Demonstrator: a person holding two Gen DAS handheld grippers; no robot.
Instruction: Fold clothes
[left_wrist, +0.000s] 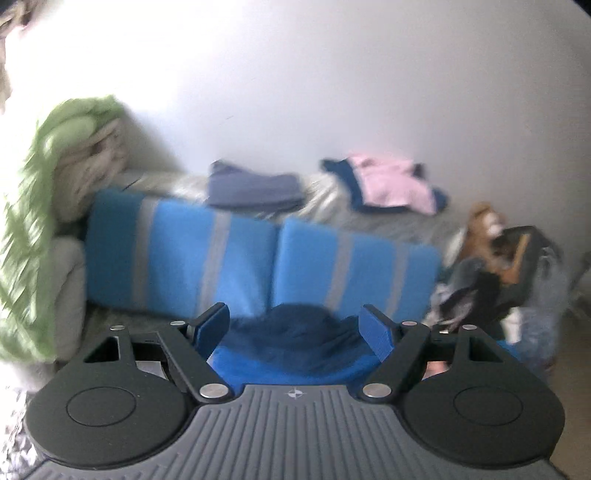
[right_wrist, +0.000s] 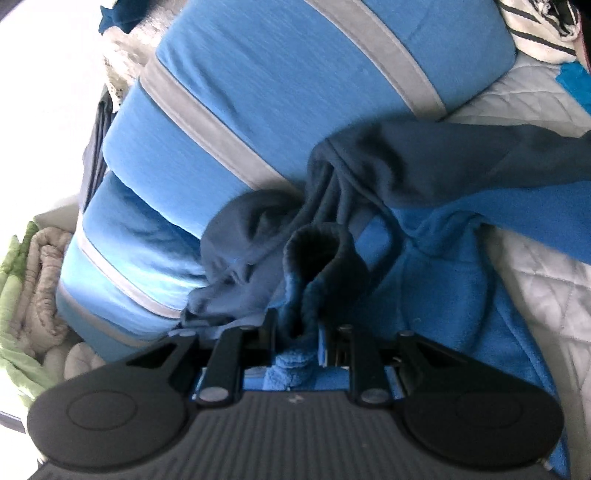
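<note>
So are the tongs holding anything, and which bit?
The right tongs pinch the blue fleece top by a bunched edge near its dark collar. The left tongs are open and hold nothing.

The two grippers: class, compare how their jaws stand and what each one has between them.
The left gripper has its jaws wide apart; the right gripper has its jaws close together. The left gripper holds nothing, with the blue fleece top lying beyond it; the right gripper pinches a fold of that top. Both point towards the blue striped cushions.
</note>
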